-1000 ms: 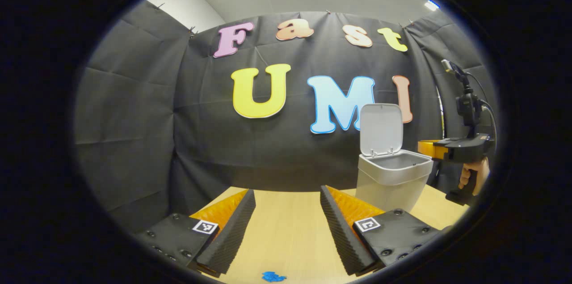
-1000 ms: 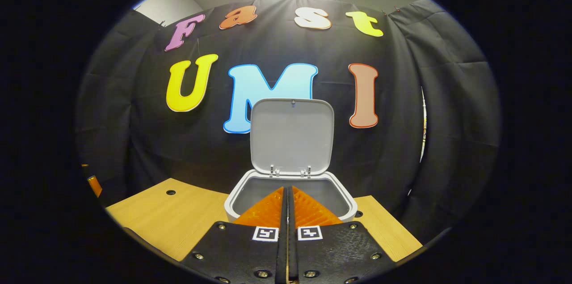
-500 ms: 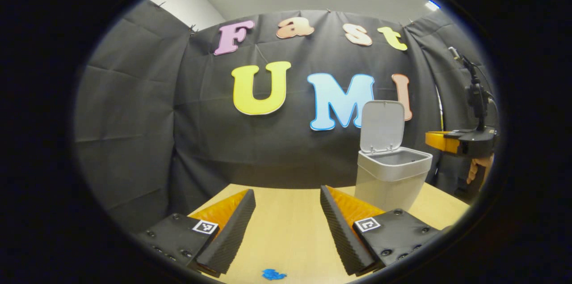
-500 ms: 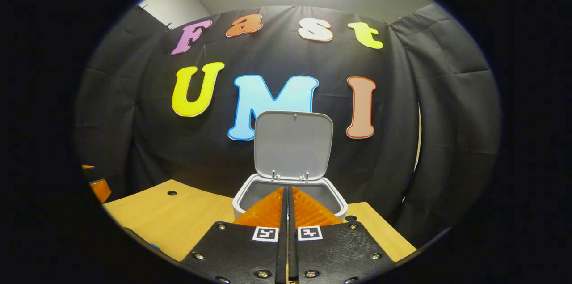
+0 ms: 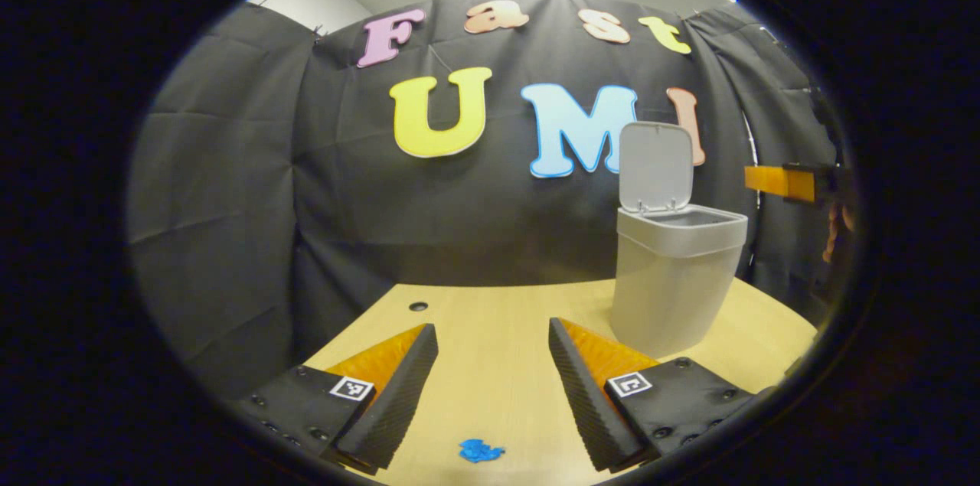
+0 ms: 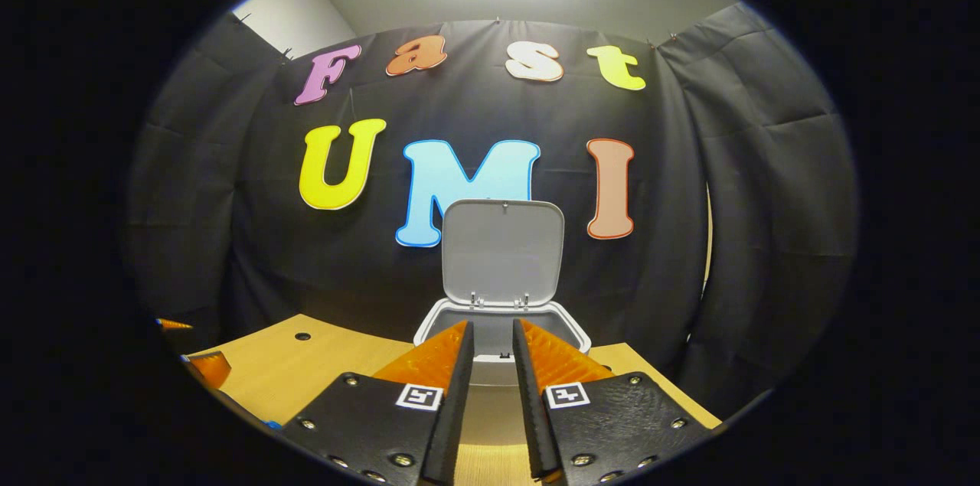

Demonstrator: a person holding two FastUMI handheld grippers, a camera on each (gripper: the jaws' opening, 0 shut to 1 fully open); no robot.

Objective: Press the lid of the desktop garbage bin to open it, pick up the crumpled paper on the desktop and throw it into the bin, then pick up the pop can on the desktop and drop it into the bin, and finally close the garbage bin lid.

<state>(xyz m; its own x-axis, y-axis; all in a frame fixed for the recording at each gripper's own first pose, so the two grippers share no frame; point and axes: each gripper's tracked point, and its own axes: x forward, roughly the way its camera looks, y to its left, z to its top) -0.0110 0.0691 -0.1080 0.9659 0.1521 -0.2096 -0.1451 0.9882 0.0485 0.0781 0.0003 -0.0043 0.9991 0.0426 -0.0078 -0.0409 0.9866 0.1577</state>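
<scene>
Bin (image 5: pixel 677 272) stands on the counter (image 5: pixel 498 333) with its lid (image 6: pixel 503 252) swung fully upright, so the opening step looks done and the trash is next. In the left gripper view the left gripper (image 5: pixel 490 379) sits low over the counter, well to the bin's left, its fingers spread wide with nothing between them. Just short of that gap lies a small blue scrap (image 5: pixel 480 451), possibly the crumpled paper, though it is too small to be sure. The right gripper (image 6: pixel 490 386) is squarely in front of the bin, above rim height, its fingers parted by a narrow slot and holding nothing; the same gripper appears in the left gripper view as an edge to the bin's right.

Risks from here: a scrap that flat could slide out from wide fingers closing on the counter. The bin looks light (plastic, seemingly empty), so a careless brush might shift it or knock the upright lid shut early. The pop can is not something I can locate.
</scene>
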